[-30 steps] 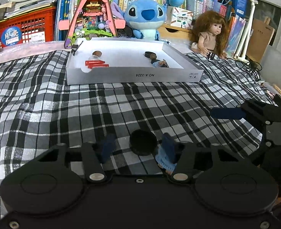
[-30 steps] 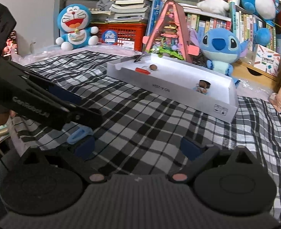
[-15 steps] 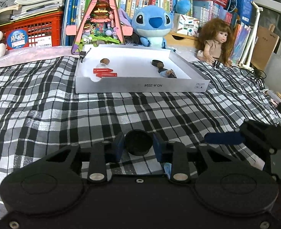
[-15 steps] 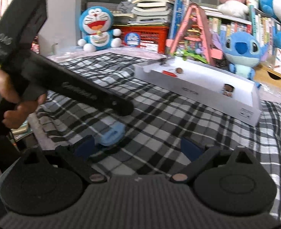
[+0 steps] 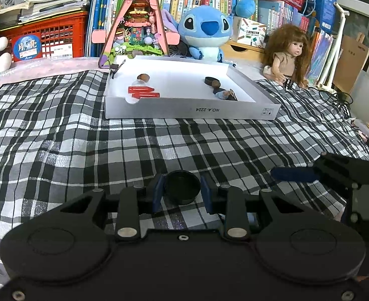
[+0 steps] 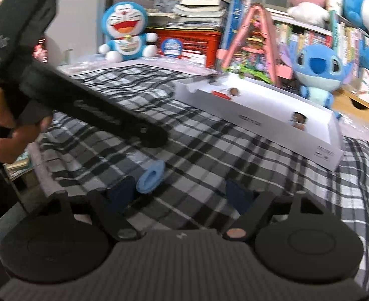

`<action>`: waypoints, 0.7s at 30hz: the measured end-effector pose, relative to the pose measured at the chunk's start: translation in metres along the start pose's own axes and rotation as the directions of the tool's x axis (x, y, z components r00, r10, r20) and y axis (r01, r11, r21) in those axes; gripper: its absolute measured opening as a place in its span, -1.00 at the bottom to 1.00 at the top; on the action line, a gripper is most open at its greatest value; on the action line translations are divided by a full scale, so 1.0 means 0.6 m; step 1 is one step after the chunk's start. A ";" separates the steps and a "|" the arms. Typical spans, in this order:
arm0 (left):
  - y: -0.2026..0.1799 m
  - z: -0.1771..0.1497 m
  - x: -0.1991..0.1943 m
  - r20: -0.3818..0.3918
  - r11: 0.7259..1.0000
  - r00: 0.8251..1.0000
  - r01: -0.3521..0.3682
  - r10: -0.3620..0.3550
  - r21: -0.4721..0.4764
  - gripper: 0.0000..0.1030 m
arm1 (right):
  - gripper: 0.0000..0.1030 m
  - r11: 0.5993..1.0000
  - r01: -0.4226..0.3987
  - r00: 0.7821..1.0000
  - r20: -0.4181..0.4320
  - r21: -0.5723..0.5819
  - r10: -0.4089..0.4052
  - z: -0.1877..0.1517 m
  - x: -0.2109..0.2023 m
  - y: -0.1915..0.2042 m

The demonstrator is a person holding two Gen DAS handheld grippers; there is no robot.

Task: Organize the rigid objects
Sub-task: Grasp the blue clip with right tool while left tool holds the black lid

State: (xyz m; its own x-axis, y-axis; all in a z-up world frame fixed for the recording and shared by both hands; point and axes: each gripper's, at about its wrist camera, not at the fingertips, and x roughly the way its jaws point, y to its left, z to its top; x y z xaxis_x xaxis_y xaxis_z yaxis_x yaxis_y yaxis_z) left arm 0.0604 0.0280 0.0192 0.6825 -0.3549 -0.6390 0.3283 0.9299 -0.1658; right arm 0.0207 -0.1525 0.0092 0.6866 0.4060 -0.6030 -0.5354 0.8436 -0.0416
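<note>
L gripper point(image 5: 182, 190) clamps a black cap point(image 5: 182, 187) between both blue pads, low over the plaid cloth point(image 5: 84, 150), near its front edge. White tray point(image 5: 189, 110) sits further back, centre; bare plaid between gripper and the tray's front wall. Tray holds red sticks point(image 5: 144, 92) front-left, a brown nut point(image 5: 143, 77) just behind them, a black ring point(image 5: 209, 80) and small mixed bits point(image 5: 224, 94) on the right; mid floor of tray bare. R gripper point(image 6: 182, 195) has fingers wide apart, gripping nothing, over the cloth by its near edge. Light-blue clip point(image 6: 151, 177) lies on the cloth just beside the R gripper's left pad point(image 6: 121, 193); contact unclear, view is blurred. Plush toys and books behind the tray's back edge.
</note>
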 end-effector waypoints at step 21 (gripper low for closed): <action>0.016 -0.008 -0.026 0.019 0.999 0.998 -0.054 0.054 0.001 -0.41 | 0.55 0.981 0.066 0.996 0.045 0.183 -0.075 0.001 0.009 0.029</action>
State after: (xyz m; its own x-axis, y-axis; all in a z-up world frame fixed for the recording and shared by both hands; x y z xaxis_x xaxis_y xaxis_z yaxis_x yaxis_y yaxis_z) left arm 0.0498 0.0427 0.0238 0.7115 -0.3064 -0.6324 0.2916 0.9475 -0.1310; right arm 0.0154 -0.1351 0.0056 0.7463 0.3567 -0.5619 -0.3901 0.9185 0.0651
